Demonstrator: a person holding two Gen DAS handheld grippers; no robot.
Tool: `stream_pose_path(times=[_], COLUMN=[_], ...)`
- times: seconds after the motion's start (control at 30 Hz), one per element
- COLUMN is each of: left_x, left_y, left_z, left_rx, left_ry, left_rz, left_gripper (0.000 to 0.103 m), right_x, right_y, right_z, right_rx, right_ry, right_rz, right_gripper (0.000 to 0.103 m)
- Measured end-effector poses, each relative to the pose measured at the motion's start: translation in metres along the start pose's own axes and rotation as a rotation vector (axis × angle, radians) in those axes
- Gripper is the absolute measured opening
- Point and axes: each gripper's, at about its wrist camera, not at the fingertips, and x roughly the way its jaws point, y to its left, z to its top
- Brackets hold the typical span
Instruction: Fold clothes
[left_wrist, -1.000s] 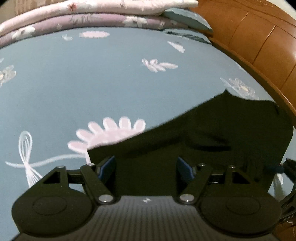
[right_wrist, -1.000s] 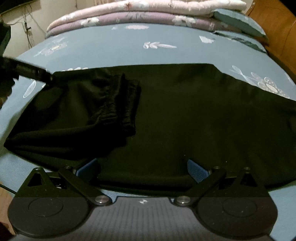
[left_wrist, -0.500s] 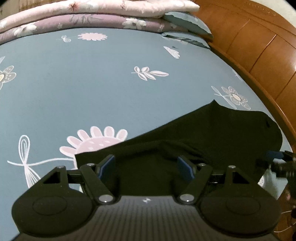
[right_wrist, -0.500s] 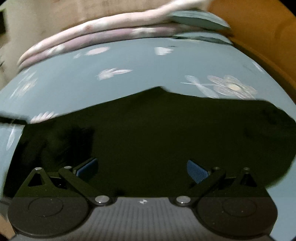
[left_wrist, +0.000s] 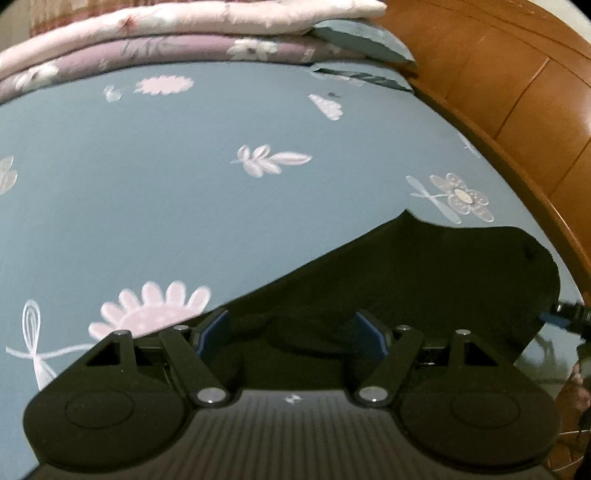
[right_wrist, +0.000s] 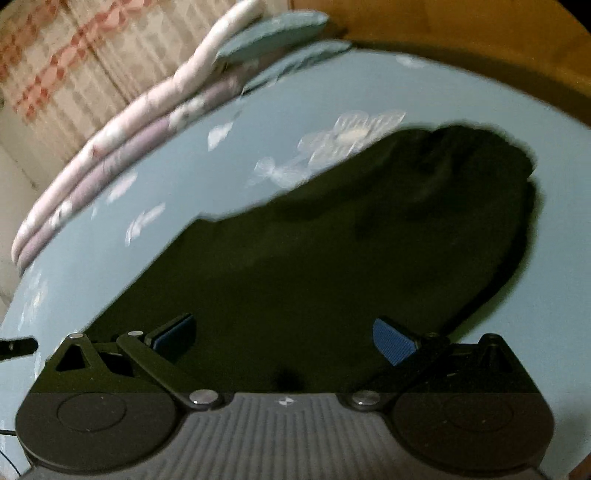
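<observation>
I see black garment (left_wrist: 424, 280) flat on blue floral sheet (left_wrist: 147, 177). L gripper (left_wrist: 291, 332) & R gripper (right_wrist: 284, 336) both w/ fingers spread, over cloth.

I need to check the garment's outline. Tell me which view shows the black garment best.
The right wrist view, though blurred: the black garment fills the middle with most of its outline on the blue sheet. The left wrist view is sharper, but that gripper hides its near part.
</observation>
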Motion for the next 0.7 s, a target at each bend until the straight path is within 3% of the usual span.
stream_pose_path(times=[0.17,0.3,0.47,0.7], left_x=[0.002,0.008,0.012,0.014], left_y=[-0.019,-0.032,-0.044,-0.05], left_z=[0.011,0.015,0.021,0.025], left_rx=[0.03,0.048,0.065,0.083], left_ry=[0.002,0.024,0.042,0.046], left_rz=[0.001,0.008,0.013,0.01], left_gripper=[0.074,0.074,0.074,0.075], right_x=[0.004,0.021,0.012,-0.019], right_y=[-0.044,-0.074,-0.078,-0.099], right_z=[0.032,0.031,0.033,0.052], right_rx=[0.109,0.232,0.239,0.252], right_ry=[-0.079,-0.062,-0.064,-0.166], right_rz=[-0.005,0.027,0.043,-0.001], right_gripper=[0.103,0.103,0.103,0.103])
